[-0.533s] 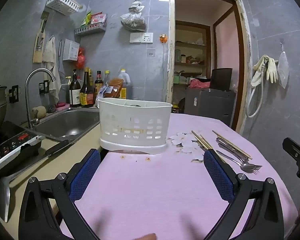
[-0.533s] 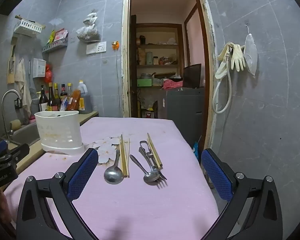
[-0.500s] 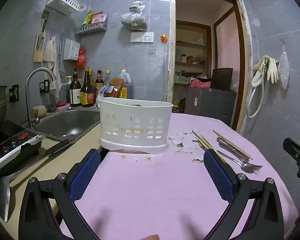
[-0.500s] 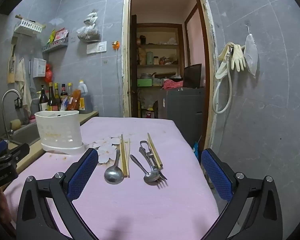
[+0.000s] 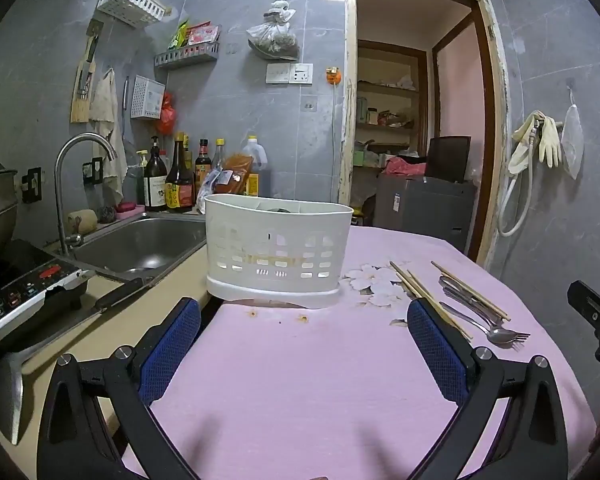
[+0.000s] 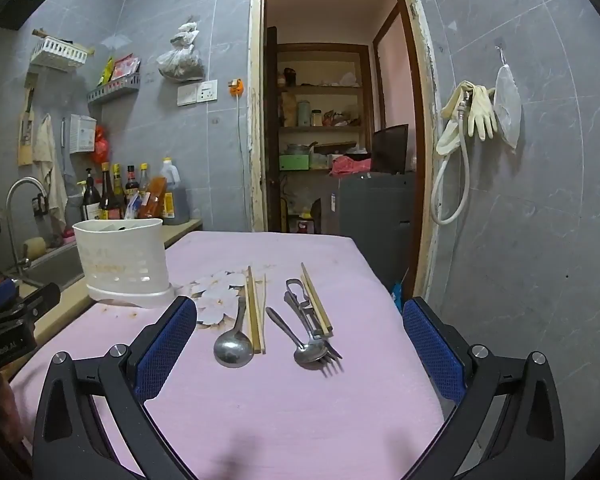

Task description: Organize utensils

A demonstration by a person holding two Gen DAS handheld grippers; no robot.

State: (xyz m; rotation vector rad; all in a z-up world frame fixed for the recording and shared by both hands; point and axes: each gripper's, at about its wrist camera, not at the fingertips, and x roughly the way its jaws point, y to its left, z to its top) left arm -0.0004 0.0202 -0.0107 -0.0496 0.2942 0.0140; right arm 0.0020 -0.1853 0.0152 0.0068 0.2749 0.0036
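A white slotted utensil basket (image 5: 278,244) (image 6: 122,262) stands on the pink table cloth (image 5: 300,380) at its left edge. Utensils lie in a row on the cloth: a large spoon (image 6: 233,344), a pair of chopsticks (image 6: 255,312), a smaller spoon (image 6: 300,340), a fork (image 6: 320,340) and a second pair of chopsticks (image 6: 316,304). My right gripper (image 6: 300,336) is open, hovering short of these utensils with nothing between its pads. My left gripper (image 5: 304,332) is open, facing the basket, which stands beyond its fingertips.
Left of the table are a steel sink (image 5: 140,244) with a tap, sauce bottles (image 5: 172,180), an induction cooker (image 5: 16,292) and a ladle (image 5: 8,380) on the counter. A doorway (image 6: 340,140) opens behind the table. The table's right edge drops off near a grey wall.
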